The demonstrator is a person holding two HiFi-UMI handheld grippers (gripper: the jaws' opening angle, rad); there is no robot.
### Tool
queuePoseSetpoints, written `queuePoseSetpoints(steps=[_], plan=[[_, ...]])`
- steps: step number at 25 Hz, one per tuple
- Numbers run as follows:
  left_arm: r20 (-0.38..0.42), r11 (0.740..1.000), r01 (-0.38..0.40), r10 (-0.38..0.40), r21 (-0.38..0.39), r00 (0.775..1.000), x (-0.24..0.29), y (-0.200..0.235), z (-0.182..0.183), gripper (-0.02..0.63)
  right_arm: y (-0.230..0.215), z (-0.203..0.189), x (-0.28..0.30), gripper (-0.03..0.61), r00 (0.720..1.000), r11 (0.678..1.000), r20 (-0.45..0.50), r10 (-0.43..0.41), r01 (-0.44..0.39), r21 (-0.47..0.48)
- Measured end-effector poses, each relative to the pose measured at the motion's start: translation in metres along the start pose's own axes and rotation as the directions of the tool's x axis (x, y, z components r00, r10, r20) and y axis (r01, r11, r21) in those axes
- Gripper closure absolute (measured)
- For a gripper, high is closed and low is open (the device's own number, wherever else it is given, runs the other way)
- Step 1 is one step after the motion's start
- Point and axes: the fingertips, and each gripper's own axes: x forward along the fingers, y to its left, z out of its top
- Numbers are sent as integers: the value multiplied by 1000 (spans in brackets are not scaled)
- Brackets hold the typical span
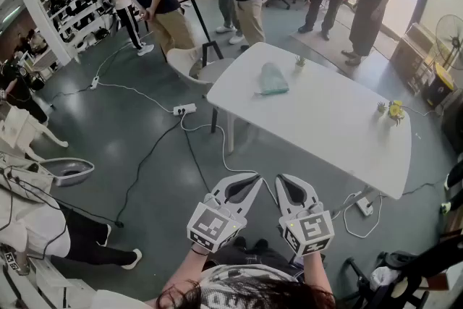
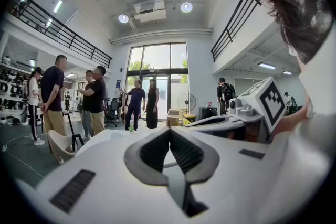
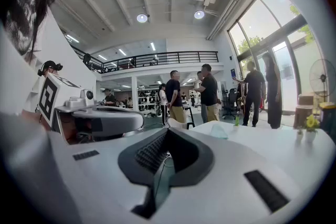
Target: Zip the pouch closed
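Left gripper [image 1: 255, 181] and right gripper [image 1: 283, 181], both clenched on nothing, sit well apart from the pouch [image 1: 273, 79]. It looks soft and light, so I'd pin one end and tug along its opening.

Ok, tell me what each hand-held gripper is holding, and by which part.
Nothing. The left hand-held gripper and right hand-held gripper are both shut and empty; the pouch lies untouched on the white table.
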Motion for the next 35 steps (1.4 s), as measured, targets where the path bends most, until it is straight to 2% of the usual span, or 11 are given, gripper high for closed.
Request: queuePoseSetpoints(steps=[3,18,23,30,35], plan=[[-17,1000,-11,11,5,1000,5,0,-7,601,-6,1,-1,583,1000,1000,6,4,-4,6],[-2,1000,-24,24,-8,1000,34,-20,-9,600,-33,-12,-12,581,1000,1000,3,26,-26,9],[-3,999,-31,31,-11,1000,50,-28,-28,600,-51,-32,-14,581,999,999,4,34,-34,12],[-23,998,-59,59,-8,998,63,-4,-28,600,-61,-32,11,581,998,998,-1,63,-63,30],[-31,998,-58,58,-19,998,78,30,-29,600,-70,-27,46,581,998,997,-8,68,-68,41]])
